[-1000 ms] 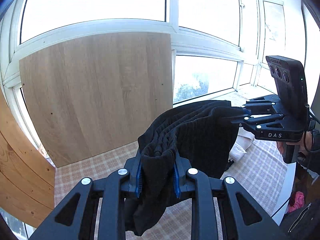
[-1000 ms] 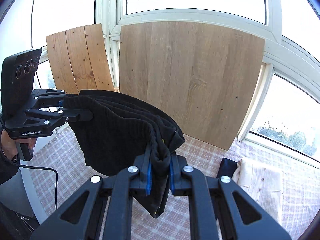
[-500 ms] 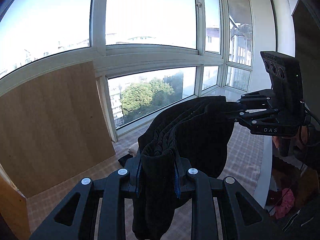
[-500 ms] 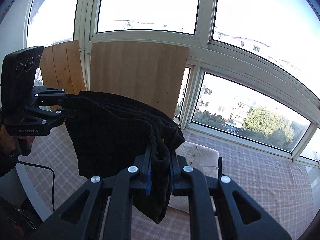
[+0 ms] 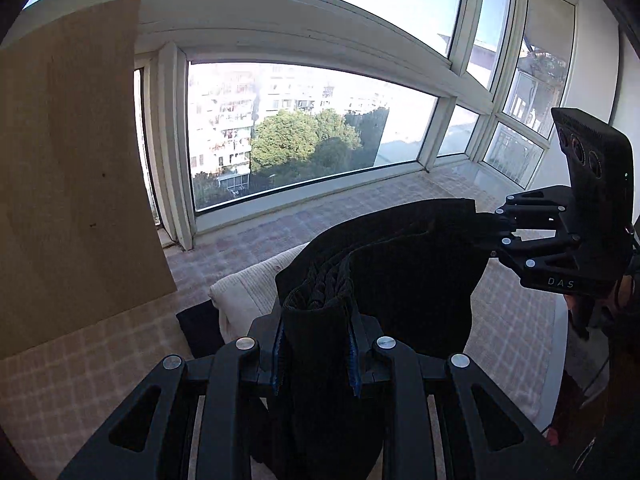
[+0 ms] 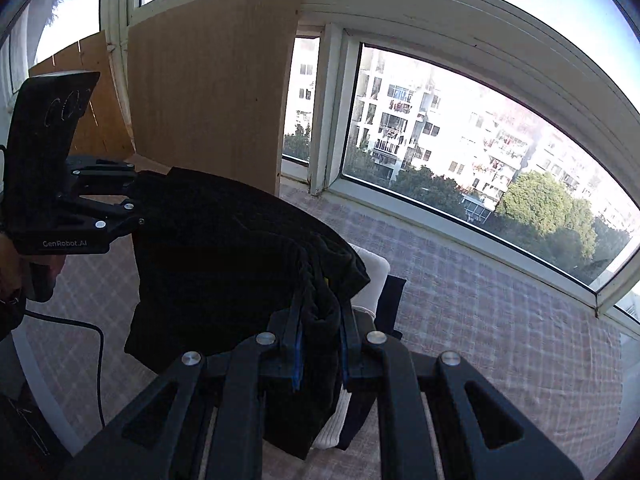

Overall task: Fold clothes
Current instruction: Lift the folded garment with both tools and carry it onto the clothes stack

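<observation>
Left wrist view, L to R: wooden board (image 5: 68, 168) leaning against the window frame; window (image 5: 304, 132) w/ apartment blocks and trees outside; checked cloth (image 5: 80, 380) covering the surface below. Centre foreground: left gripper (image 5: 316, 356), jaws pinching a bunched edge of the black knit garment (image 5: 400, 280). Garment hangs in the air, stretched across to the right gripper (image 5: 490, 232) at far R, whose jaws are clamped on the opposite edge. Behind and below the garment: folded cream garment (image 5: 248, 296) lying on the cloth, w/ a dark item (image 5: 200, 328) just beside it.

Right wrist view, L to R: left gripper (image 6: 136, 200) at far L, labelled "GenRobot.AI", closed on the garment's (image 6: 224, 264) edge; cable (image 6: 92, 344) trailing beneath it. Two wooden boards (image 6: 208, 92) stand against the glass. Centre foreground: right gripper (image 6: 320, 336), jaws pressed onto a gathered fold of black knit. Cream garment (image 6: 372, 280) shows partly behind the jaws. Window (image 6: 480, 152) and checked cloth (image 6: 500, 320) fill the R side.
</observation>
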